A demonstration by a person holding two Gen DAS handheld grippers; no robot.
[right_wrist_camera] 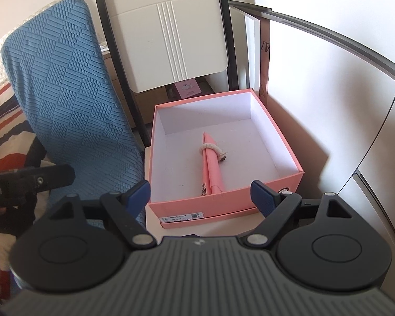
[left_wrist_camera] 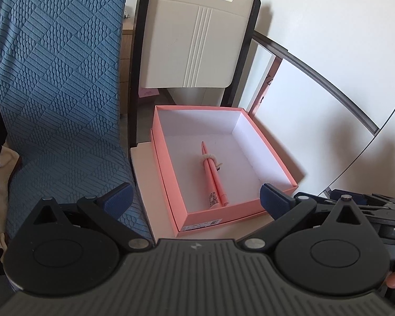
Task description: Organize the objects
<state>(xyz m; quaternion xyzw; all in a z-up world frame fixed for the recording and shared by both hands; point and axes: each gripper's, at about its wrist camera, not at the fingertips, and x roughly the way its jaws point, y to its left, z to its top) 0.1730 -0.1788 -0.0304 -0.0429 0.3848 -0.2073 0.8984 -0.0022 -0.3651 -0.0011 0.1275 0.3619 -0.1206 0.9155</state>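
Note:
An open pink box (left_wrist_camera: 239, 208) (right_wrist_camera: 223, 205) with a white inside stands on a pale surface. Inside it lie two pink pens (left_wrist_camera: 213, 176) (right_wrist_camera: 210, 168) side by side, bound by a cream hair tie (left_wrist_camera: 209, 158) (right_wrist_camera: 210, 148). My left gripper (left_wrist_camera: 194, 197) hovers in front of the box's near wall, its jaws wide apart and nothing between the blue pads (left_wrist_camera: 118, 197). My right gripper (right_wrist_camera: 200, 194) also stands open at the near wall, nothing held. In the left wrist view the right gripper shows at the right edge.
A chair with a blue textured cover (left_wrist_camera: 60, 92) (right_wrist_camera: 65, 84) stands left of the box. Behind the box is a cream folding chair back (left_wrist_camera: 194, 34) (right_wrist_camera: 168, 34) with a black frame. White panels with a grey rail (left_wrist_camera: 318, 76) (right_wrist_camera: 329, 34) close the right side. Striped fabric (right_wrist_camera: 5, 131) lies far left.

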